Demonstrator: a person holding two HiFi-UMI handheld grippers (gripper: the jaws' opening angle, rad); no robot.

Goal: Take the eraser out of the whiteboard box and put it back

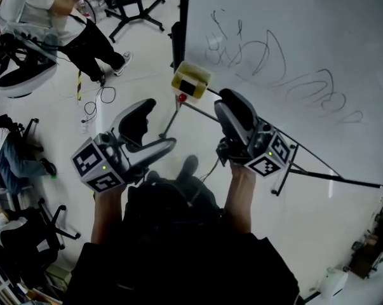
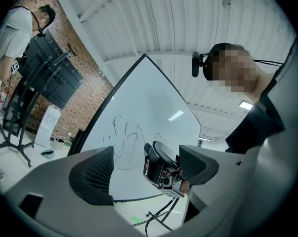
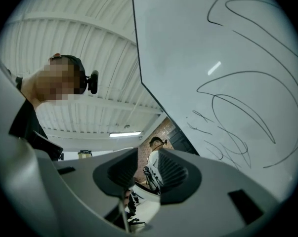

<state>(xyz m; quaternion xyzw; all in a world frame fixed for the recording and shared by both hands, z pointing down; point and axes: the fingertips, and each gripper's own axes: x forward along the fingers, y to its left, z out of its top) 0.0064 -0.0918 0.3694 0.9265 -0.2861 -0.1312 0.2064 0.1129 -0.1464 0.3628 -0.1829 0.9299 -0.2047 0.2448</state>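
Spread wide on the left gripper (image 1: 162, 122), pads well apart, clamped on nothing; through the gap, only the whiteboard (image 1: 293, 43) and the right gripper (image 1: 220, 100) beyond. Nearly together on the right, down to a narrow slit, yet not touching and gripping nothing; through that slit, only the far end of the room. Held side by side before the body, one in each hand, both aimed toward the board and apart from it.

Just ahead, between the two and nearer the right one: a yellow box (image 1: 191, 81) at the board's lower left corner, untouched by either. In its open face, the eraser (image 1: 191, 88) as a dark block. Right under the box, a small red knob (image 1: 181, 97) on the stand's rod.

Across the board, loose black scribbles (image 1: 267, 62). Down to the right, the stand's dark legs (image 1: 318, 170) on the pale floor (image 1: 147, 49).

Well off to the left, a bystander (image 1: 32, 5) in a white top, loops of cable (image 1: 99, 100) nearby, and further down that side some chairs (image 1: 42, 224).
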